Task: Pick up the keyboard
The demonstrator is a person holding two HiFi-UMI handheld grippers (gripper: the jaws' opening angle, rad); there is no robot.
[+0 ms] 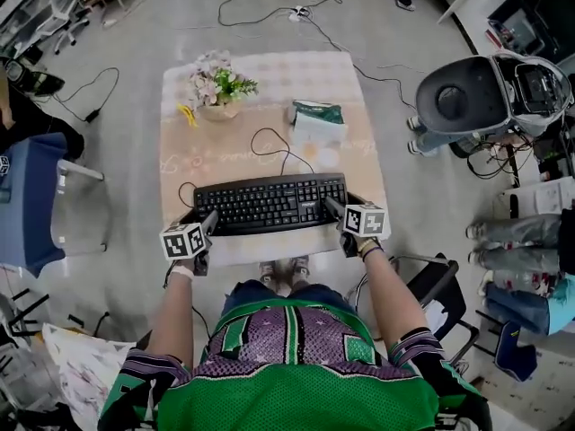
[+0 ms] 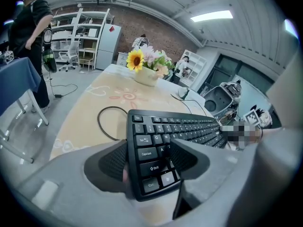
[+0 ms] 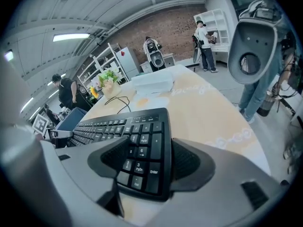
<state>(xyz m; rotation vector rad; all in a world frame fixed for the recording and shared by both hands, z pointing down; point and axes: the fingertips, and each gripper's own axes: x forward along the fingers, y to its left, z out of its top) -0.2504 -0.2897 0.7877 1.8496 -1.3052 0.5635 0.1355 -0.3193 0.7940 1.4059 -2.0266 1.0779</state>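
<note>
1. Two hand-held grippers are on the keyboard [image 1: 269, 203], which lies flat across the near part of the worktop [image 1: 359, 88], close to its front edge.
2. Left hand-held gripper [image 1: 212, 215] is closed on the keyboard's left end. In the left gripper view [image 2: 149, 157] one pad sits on the Caps/Shift keys and the other is at the outer edge.
3. Right hand-held gripper [image 1: 334, 206] is closed on the right end. In the right gripper view [image 3: 144, 162] one pad is on the numpad and the other is at the outer edge.
4. Risk: both grips look shallow, taking only the near corners. The far side may sag or pivot down on lift, and the keyboard may twist out.
5. Risk: the pads on top bear on keycaps, which give and are slick, so the hold may slide.
6. Risk: if one side rises faster than the other, the keyboard tilts and the lower grip takes the load and may let go.
7. Risk: the cable [image 1: 269, 146] loops across the worktop toward the far side. Where it ends is not visible. It may tug the keyboard back or drag toward the flowers [image 1: 218, 88].
8. Risk: a slip near the front edge may send the keyboard off to the floor.
</note>
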